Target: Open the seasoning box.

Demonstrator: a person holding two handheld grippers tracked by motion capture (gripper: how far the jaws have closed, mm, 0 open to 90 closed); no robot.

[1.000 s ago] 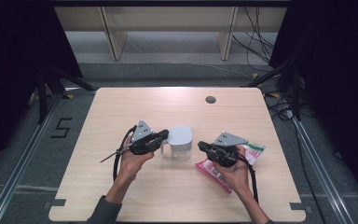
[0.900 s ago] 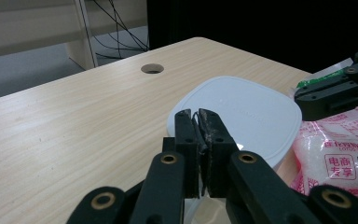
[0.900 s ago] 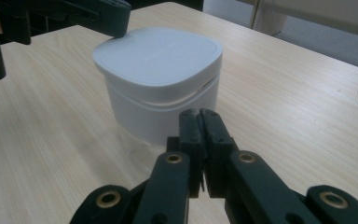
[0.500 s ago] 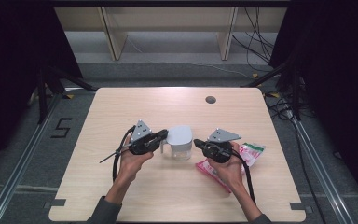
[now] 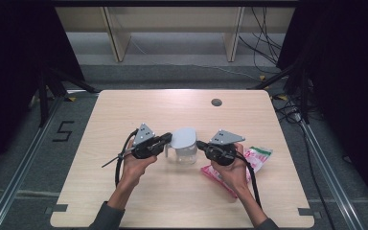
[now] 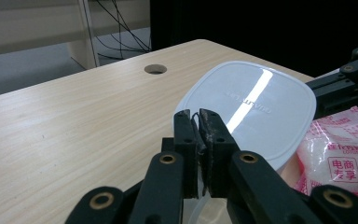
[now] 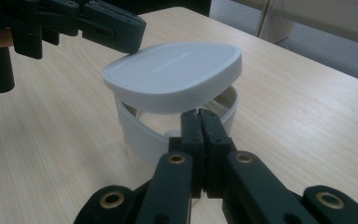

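Note:
A clear tub with a pale grey lid stands mid-table. In the right gripper view the lid sits tilted, lifted off the tub's rim. My left gripper is at the tub's left, shut on a thin piece at the lid's edge. From the right, my right gripper meets the tub with its jaws shut. Its tips lie over the near rim, under the raised lid; I see nothing between them.
A pink snack bag lies on the table right of the tub, partly under the right hand. A round cable hole sits near the far edge. Shelving legs and cables stand on the floor behind the table.
My right gripper has moved left, off the pink bag, until its tips reached the tub. The left gripper has stayed put on the lid.

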